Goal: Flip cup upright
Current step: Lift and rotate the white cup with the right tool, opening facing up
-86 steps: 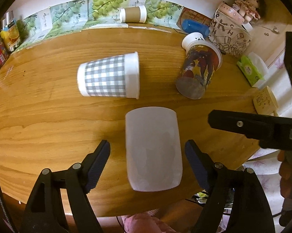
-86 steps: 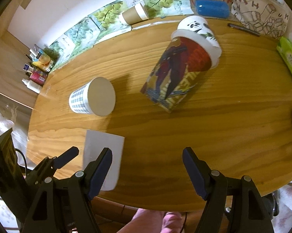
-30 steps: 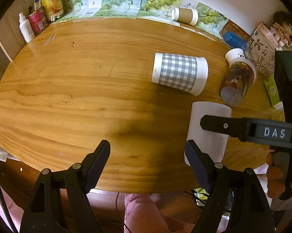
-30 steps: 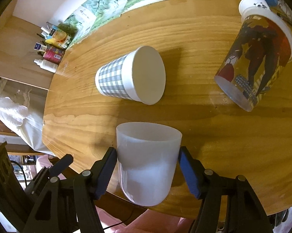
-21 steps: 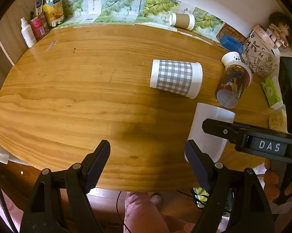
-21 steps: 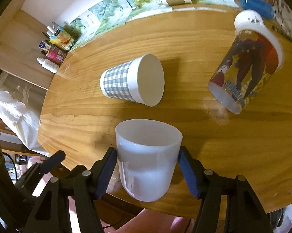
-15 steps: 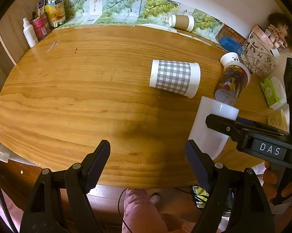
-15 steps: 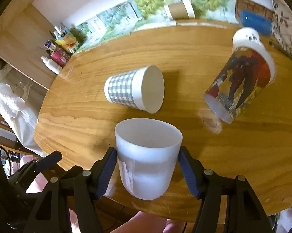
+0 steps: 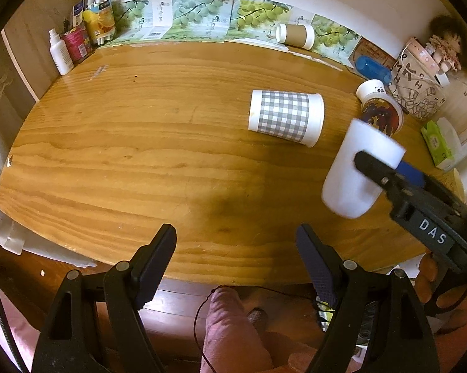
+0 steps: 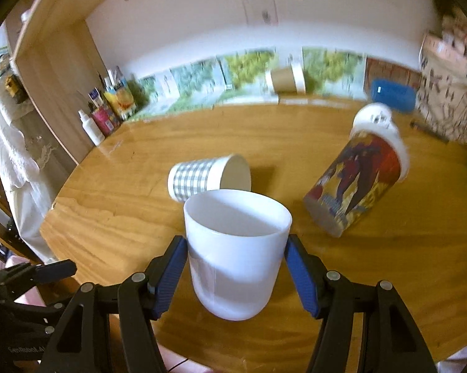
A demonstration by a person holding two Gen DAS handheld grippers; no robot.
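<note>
White cup (image 10: pixel 235 248) pinched in right gripper (image 10: pixel 233 275) jaws, mouth up — left gripper (image 9: pixel 236 259) jaws spread.

In front of me the wooden table (image 9: pixel 140 143) carries a checked cup (image 9: pixel 284 118) lying on its side near the middle. To its right a printed tumbler (image 10: pixel 357 183) lies tilted. At the far edge a brown cup (image 9: pixel 295 35) lies on grape-print paper (image 9: pixel 202 15), with a blue case (image 9: pixel 373 66) further right. Far left stand bottles (image 9: pixel 78 43). A green tissue pack (image 9: pixel 437 146) sits at the right.
</note>
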